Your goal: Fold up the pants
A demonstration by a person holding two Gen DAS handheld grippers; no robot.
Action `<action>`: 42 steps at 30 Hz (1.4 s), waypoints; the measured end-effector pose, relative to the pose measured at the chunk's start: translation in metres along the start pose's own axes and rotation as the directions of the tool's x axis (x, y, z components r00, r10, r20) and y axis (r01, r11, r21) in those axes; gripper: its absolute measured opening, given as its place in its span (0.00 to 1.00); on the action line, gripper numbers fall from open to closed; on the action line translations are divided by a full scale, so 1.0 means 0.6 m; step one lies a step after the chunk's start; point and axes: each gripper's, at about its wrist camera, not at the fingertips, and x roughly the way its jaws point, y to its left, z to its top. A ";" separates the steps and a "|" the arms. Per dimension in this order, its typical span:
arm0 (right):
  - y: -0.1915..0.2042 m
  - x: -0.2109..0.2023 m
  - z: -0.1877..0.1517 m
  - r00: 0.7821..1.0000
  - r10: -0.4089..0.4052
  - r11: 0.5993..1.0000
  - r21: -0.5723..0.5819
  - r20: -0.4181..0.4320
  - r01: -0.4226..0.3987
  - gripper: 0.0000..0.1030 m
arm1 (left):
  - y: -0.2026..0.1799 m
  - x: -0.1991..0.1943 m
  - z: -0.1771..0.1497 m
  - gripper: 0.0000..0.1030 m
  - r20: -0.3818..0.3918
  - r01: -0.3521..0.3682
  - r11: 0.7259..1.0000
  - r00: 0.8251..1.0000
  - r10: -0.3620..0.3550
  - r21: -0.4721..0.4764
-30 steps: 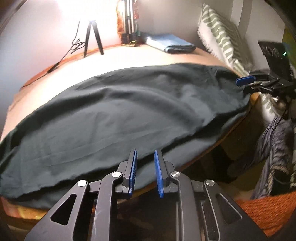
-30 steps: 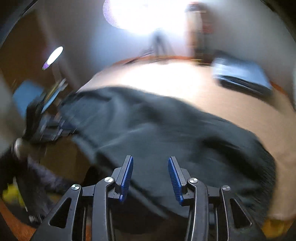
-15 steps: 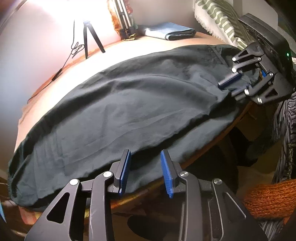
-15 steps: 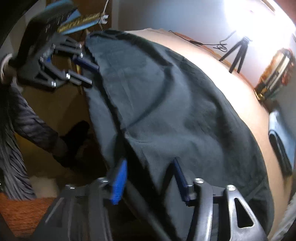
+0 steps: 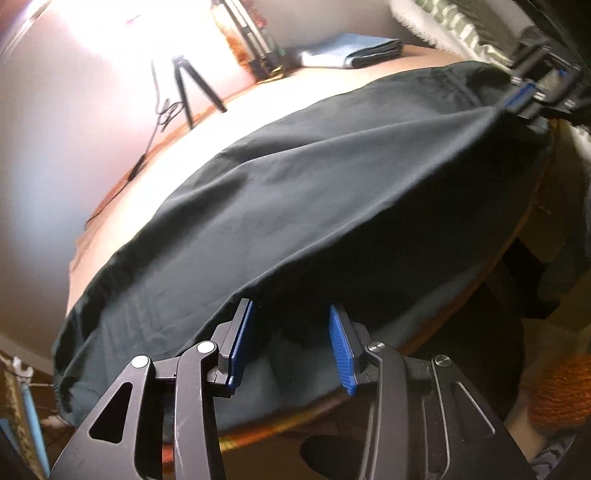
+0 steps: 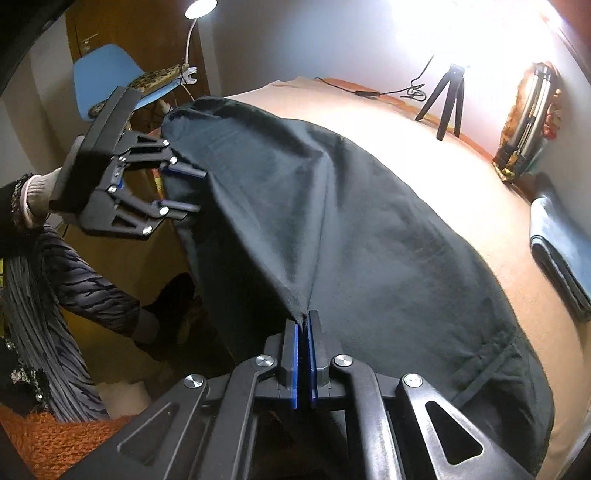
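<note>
Dark pants (image 5: 314, 192) lie spread along a tan table (image 5: 122, 206), their near edge hanging over its rim. My left gripper (image 5: 291, 310) sits at that near edge by the leg end. Its jaws are opening, with the hem between the blue pads but not pressed. In the right wrist view it (image 6: 197, 190) is held by a gloved hand at the left end of the pants (image 6: 369, 240). My right gripper (image 6: 303, 319) is shut on a pinched ridge of fabric near the waist end, pulling it up into a peak. From the left wrist it (image 5: 517, 101) shows at the far right.
A small black tripod (image 5: 188, 92) with a cable stands at the back of the table. A folded blue cloth (image 5: 351, 51) lies at the far corner beside a striped pillow (image 5: 461, 29). A blue chair (image 6: 107, 74) stands beyond the left end.
My right gripper moved in over the pants and closed on a fold of fabric, lifting it. My left gripper's jaws widened and the wrist rolled at the near hem.
</note>
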 end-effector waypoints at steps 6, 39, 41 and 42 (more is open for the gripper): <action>0.011 0.020 -0.008 1.000 0.002 0.999 -0.032 -0.028 -0.002 0.01 | 0.026 -0.018 -0.002 0.35 0.036 -0.046 0.999 0.998 0.047 -0.027; 0.032 0.054 -0.044 0.996 0.032 0.998 -0.046 -0.089 -0.036 0.02 | 0.037 -0.023 -0.051 0.06 -0.026 0.010 1.000 1.000 -0.009 0.005; 0.025 0.064 -0.043 0.995 0.028 0.999 -0.023 -0.095 -0.030 0.01 | 0.044 -0.021 -0.047 0.09 -0.032 0.012 1.000 0.999 -0.013 -0.026; 0.020 0.065 -0.042 0.995 0.032 0.999 -0.013 -0.093 -0.034 0.01 | 0.046 -0.022 -0.047 0.14 -0.033 0.009 1.000 0.999 -0.010 -0.030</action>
